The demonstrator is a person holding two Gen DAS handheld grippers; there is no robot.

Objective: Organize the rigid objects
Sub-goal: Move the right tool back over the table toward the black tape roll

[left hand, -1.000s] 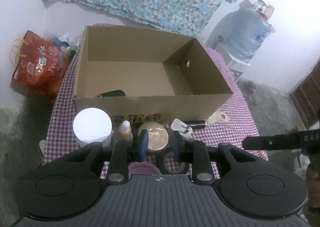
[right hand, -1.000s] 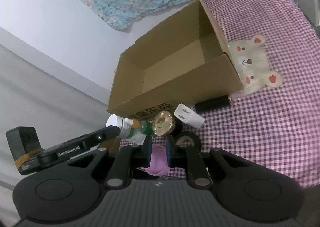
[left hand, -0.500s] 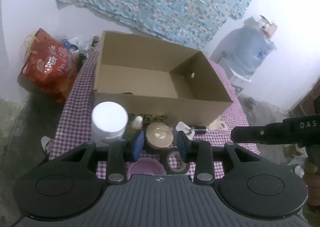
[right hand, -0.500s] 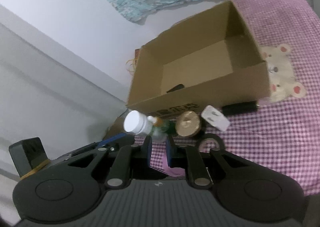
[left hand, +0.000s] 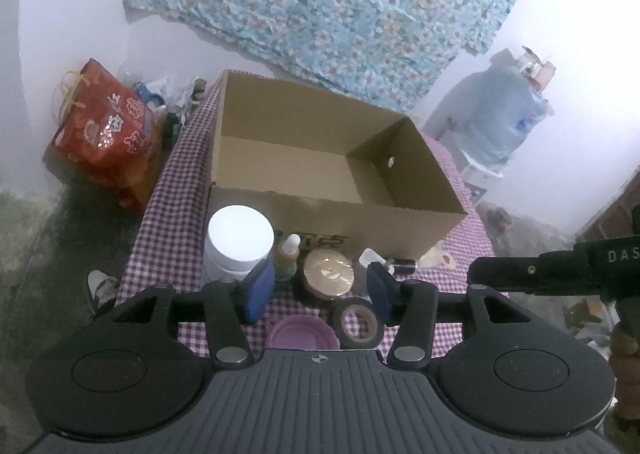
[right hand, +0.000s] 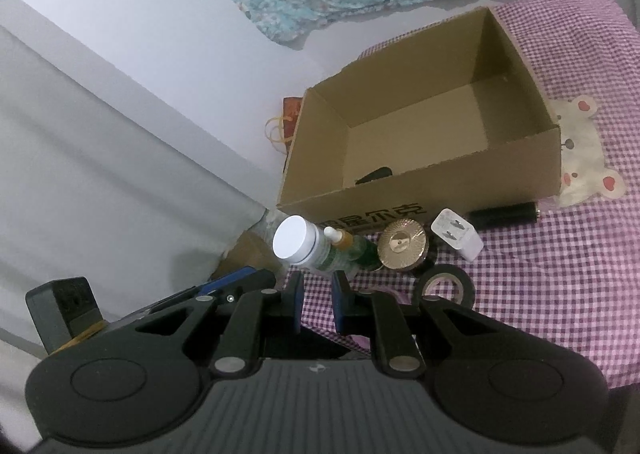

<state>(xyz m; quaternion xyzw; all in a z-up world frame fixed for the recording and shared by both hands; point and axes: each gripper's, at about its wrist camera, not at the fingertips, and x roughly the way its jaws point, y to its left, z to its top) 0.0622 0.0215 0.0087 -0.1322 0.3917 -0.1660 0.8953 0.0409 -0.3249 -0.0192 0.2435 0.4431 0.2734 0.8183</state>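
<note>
box: the cardboard box (left hand: 336, 209) sits open-topped on the checkered worktop (right hand: 560, 274), basically the drop-off bin, so it makes sense that all the loose stuff is lined up right along its near wall

already inside: one dark item (right hand: 374, 175) lies on the box floor by the near wall, can't tell what it is

row of stuff: white-capped jar (left hand: 239, 244), little dropper bottle (left hand: 289, 258), gold round lid (left hand: 329, 273), white charger plug (right hand: 456, 240), a black cylinder (right hand: 504, 213) further right, plus the black tape roll (left hand: 358, 322) and a purple cup (left hand: 302, 334) closer in. All outside the box, so I'd guess most of the sorting isn't done yet

left tongs (left hand: 318, 288): pads apart and opening wider, nothing pinched. The gold lid and dropper bottle show in the gap but sit beyond the tips, so looks like lining up for a pick, not a hold

right tongs (right hand: 318, 306): pads together apart from a narrow slit, nothing in there that I can see

pose: both tools tilt downward toward the row from the near side, left one square to the box, right one coming in from the side with the box skewed in its view
</note>
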